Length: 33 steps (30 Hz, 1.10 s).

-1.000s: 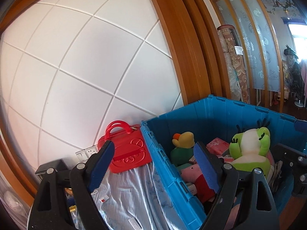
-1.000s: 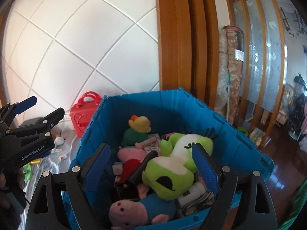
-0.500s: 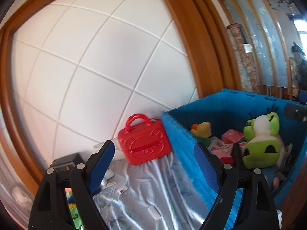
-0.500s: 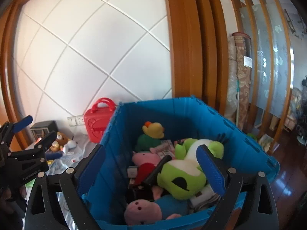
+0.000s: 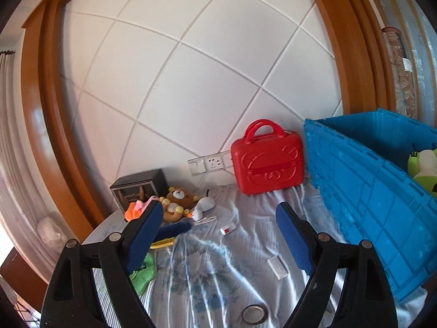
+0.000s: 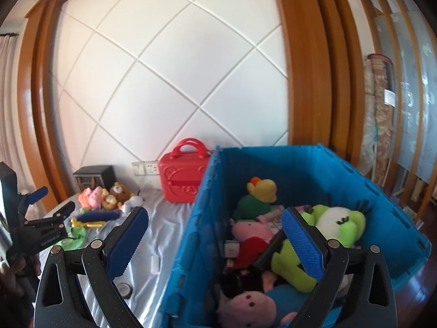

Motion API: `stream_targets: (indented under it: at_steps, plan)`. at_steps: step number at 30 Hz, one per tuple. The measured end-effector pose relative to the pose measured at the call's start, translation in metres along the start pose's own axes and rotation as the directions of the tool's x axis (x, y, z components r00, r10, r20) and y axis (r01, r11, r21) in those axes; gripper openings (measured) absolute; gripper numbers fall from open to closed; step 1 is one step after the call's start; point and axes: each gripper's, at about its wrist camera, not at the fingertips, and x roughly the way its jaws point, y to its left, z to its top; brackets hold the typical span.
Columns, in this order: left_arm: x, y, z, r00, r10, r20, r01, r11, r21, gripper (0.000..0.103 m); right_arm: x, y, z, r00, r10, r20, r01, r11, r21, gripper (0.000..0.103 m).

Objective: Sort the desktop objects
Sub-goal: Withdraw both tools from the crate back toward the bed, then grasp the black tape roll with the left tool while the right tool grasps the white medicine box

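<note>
since the earlier frames the left wrist view has swung off the blue crate [image 5: 368,191] toward the cloth-covered table [image 5: 207,268], so the crate now sits at the right edge and the small toys show at centre left. the right tongs [image 6: 215,242] have just been opening and stand wide, with nothing pressed between the pads; one pad hangs over the cloth, the other over the crate. the left tongs [image 5: 215,235] are also wide and empty, above the table. a brown bear plush [image 5: 176,201], an orange and pink plush [image 5: 138,207] and a white toy [image 5: 203,206] lie near the back wall beside a dark box [image 5: 139,188]. a red case [image 5: 267,161] stands upright just beside the crate. inside the crate lie a green plush [image 6: 325,235], a pink pig plush [image 6: 252,229] and a yellow-headed plush [image 6: 259,194].
</note>
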Motion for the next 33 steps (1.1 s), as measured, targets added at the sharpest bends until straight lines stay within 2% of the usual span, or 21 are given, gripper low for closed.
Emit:
stream_targets:
  at_steps: [3,6,12,16,19,22,23,25,27,29,33]
  plan:
    - [0.006,0.028,-0.018,1.000,0.012,-0.024,-0.012,1.000,-0.024,0.085,0.009,0.020,0.001,0.999,0.043,-0.008,-0.043,0.999,-0.017,0.100]
    - [0.011,0.050,-0.038,0.999,0.037,-0.038,-0.037,0.999,0.001,0.085,0.020,0.046,0.001,0.997,0.072,-0.007,-0.072,0.997,-0.042,0.100]
    - [0.032,0.086,-0.076,0.995,0.012,-0.098,-0.009,0.999,0.035,0.085,0.058,0.106,-0.007,0.992,0.114,-0.054,-0.117,0.991,-0.064,0.100]
    - [0.047,0.092,-0.103,0.991,-0.040,-0.128,0.046,0.998,0.047,0.085,0.099,0.143,-0.025,0.980,0.142,-0.141,-0.153,0.986,-0.073,0.100]
    - [0.068,0.082,-0.131,0.977,-0.118,-0.180,0.131,0.989,0.063,0.085,0.135,0.162,-0.052,0.967,0.158,-0.200,-0.172,0.984,-0.055,0.099]
    - [0.085,0.067,-0.154,0.959,-0.148,-0.241,0.175,0.980,0.094,0.085,0.183,0.173,-0.091,0.943,0.157,-0.294,-0.185,0.980,-0.071,0.092]
    - [0.092,0.063,-0.162,0.951,-0.159,-0.265,0.190,0.978,0.093,0.085,0.200,0.176,-0.105,0.926,0.165,-0.340,-0.198,0.978,-0.065,0.088]
    - [0.100,0.057,-0.173,0.944,-0.184,-0.273,0.214,0.973,0.084,0.085,0.238,0.177,-0.138,0.884,0.203,-0.420,-0.243,0.969,-0.043,0.087]
    - [0.110,0.050,-0.183,0.939,-0.186,-0.291,0.215,0.974,0.073,0.085,0.263,0.176,-0.160,0.860,0.223,-0.458,-0.272,0.961,-0.044,0.087]
    - [0.118,0.042,-0.194,0.926,-0.223,-0.303,0.246,0.969,0.037,0.085,0.299,0.175,-0.185,0.817,0.263,-0.514,-0.318,0.948,-0.021,0.082]
    - [0.134,0.023,-0.210,0.906,-0.239,-0.350,0.259,0.966,0.011,0.085,0.343,0.178,-0.207,0.777,0.304,-0.552,-0.370,0.929,-0.009,0.080]
